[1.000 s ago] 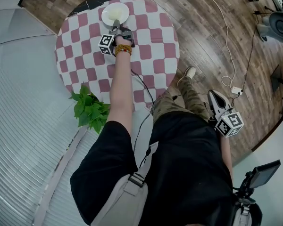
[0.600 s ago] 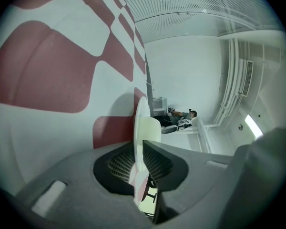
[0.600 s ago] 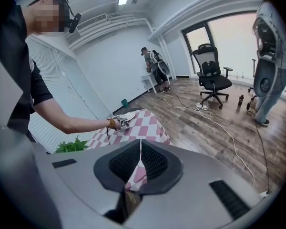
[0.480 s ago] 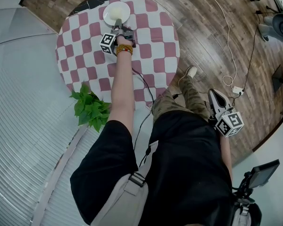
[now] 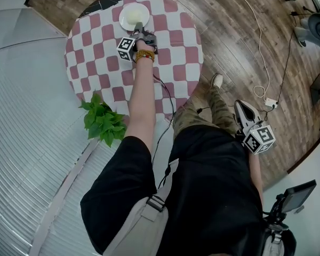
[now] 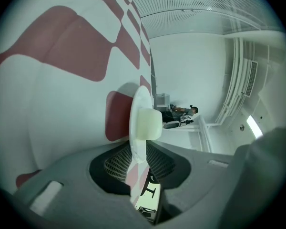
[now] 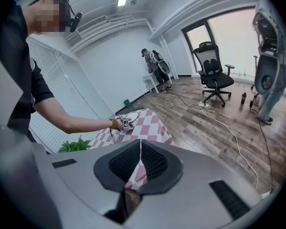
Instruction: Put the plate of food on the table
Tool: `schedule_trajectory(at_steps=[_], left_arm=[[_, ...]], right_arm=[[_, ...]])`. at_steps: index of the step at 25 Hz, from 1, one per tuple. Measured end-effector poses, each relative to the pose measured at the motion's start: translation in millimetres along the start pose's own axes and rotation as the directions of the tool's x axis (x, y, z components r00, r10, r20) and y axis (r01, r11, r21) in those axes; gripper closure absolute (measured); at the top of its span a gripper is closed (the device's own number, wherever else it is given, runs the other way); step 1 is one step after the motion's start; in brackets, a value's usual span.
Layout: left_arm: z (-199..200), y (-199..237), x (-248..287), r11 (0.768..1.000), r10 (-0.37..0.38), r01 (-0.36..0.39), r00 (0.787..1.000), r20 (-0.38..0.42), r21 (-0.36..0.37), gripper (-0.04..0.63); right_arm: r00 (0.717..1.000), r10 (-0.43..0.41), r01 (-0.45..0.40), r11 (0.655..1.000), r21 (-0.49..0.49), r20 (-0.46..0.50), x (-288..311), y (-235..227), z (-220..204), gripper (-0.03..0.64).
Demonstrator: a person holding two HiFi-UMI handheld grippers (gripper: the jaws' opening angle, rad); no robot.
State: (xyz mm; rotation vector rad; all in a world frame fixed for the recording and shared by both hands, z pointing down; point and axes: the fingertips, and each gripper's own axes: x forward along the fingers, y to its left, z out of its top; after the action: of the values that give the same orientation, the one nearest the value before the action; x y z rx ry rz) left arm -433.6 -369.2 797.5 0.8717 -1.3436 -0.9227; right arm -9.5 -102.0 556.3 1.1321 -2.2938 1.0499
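Note:
A white plate (image 5: pixel 134 16) with a pale lump of food (image 6: pixel 150 124) rests on the far side of the round table (image 5: pixel 176 63), which has a red-and-white checked cloth. My left gripper (image 5: pixel 140 26) reaches over the table to the plate's near edge. In the left gripper view the plate's rim (image 6: pixel 137 113) stands between the jaws of that gripper (image 6: pixel 138 161). The jaws are opening and the pads no longer pinch the rim. My right gripper (image 5: pixel 240 106) hangs by my right side above the wooden floor. Its jaws (image 7: pixel 140 149) are shut with nothing in them.
A green leafy plant (image 5: pixel 101 122) stands at the table's near left edge. Cables and a power strip (image 5: pixel 266 101) lie on the wooden floor to the right. An office chair (image 7: pixel 212 75) and another person (image 7: pixel 155 66) are farther off in the room.
My left hand and gripper have shifted a little farther across the table, toward the plate. The right gripper has stayed where it was.

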Motion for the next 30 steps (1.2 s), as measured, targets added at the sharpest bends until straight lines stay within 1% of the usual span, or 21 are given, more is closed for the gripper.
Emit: schedule_trajectory(at_steps=[1, 6, 10, 13, 17, 20, 23, 30], left_arm=[[-2, 1, -1, 1.0, 0.008, -0.008, 1.0, -0.003, 0.001, 0.517], [-7, 0, -7, 0.999, 0.04, -0.039, 0.999, -0.022, 0.002, 0.421], [-9, 5, -18, 0.995, 0.102, -0.101, 0.995, -0.024, 0.022, 0.408], [-9, 9, -25, 0.991, 0.135, -0.134, 0.991, -0.013, 0.022, 0.398], [-12, 11, -30, 0.984, 0.173, -0.172, 0.984, -0.026, 0.037, 0.35], [-17, 12, -38, 0.981, 0.191, -0.189, 0.981, -0.034, 0.042, 0.344], [-22, 14, -49, 0.978, 0.205, -0.204, 0.978, -0.028, 0.032, 0.344], [-36, 21, -81, 0.977, 0.213, -0.213, 0.977, -0.022, 0.004, 0.344]], right_arm=[[1.0, 0.004, -0.004, 1.0, 0.001, 0.003, -1, -1, 0, 0.604], [1.0, 0.015, -0.016, 1.0, 0.016, 0.022, -5, -11, 5, 0.604], [0.999, 0.03, -0.03, 1.0, 0.001, 0.029, -7, -14, 10, 0.604], [0.998, 0.046, -0.046, 0.999, -0.008, 0.039, -7, -16, 14, 0.604], [0.997, 0.053, -0.053, 0.999, -0.012, 0.054, -7, -19, 19, 0.604], [0.996, 0.06, -0.06, 0.998, -0.015, 0.069, -10, -22, 24, 0.603], [0.994, 0.071, -0.07, 0.997, -0.018, 0.086, -11, -24, 31, 0.604], [0.988, 0.11, -0.107, 0.994, -0.038, 0.112, -10, -26, 47, 0.604]])
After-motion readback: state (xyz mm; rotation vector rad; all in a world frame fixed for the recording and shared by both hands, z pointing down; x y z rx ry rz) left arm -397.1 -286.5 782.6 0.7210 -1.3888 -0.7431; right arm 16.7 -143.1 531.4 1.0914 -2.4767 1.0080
